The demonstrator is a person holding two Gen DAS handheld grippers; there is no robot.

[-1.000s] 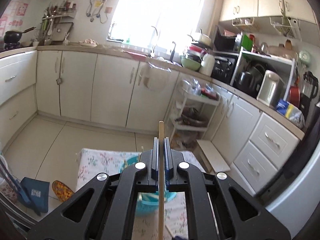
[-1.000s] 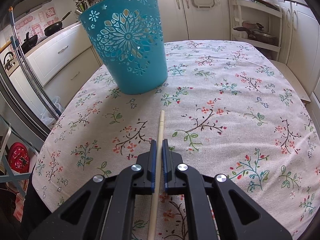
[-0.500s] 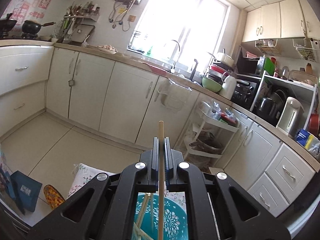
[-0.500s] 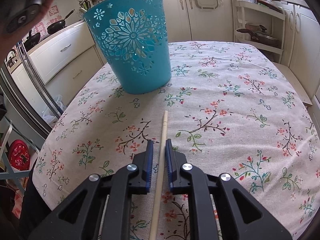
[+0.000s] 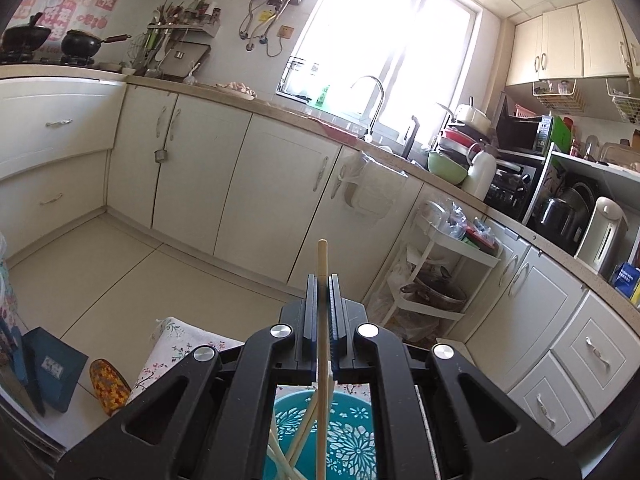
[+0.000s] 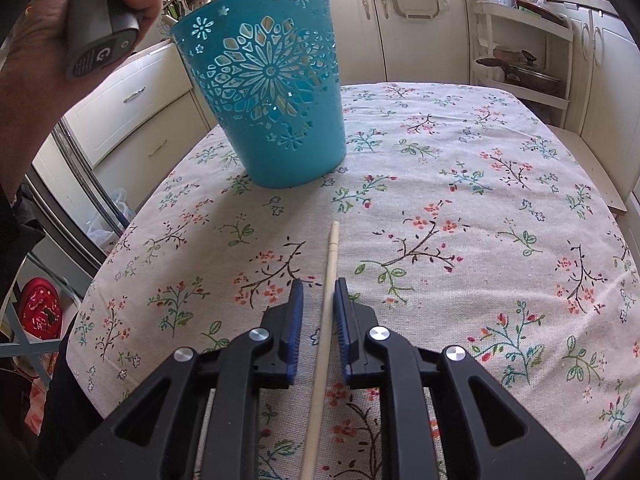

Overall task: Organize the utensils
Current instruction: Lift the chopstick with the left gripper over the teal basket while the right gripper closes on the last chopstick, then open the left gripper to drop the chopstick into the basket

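Cream kitchen cabinets [image 5: 276,184] are seen beyond a floral-clothed table [image 6: 460,216], where the teal basket [image 6: 266,84] stands at the far left. Over it the left gripper [image 5: 322,280] has been carried, clamped on a chopstick [image 5: 322,264], with other chopsticks already inside: a drop looks close. Nearer, the right gripper [image 6: 319,292] has just been parted; a second chopstick [image 6: 328,280] lies released between its jaws.

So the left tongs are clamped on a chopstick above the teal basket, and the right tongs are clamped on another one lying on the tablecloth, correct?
Not quite. The right tongs are open: the right wrist view shows gaps between both pads and the chopstick on the tablecloth. The left tongs do clamp a chopstick above the teal basket.
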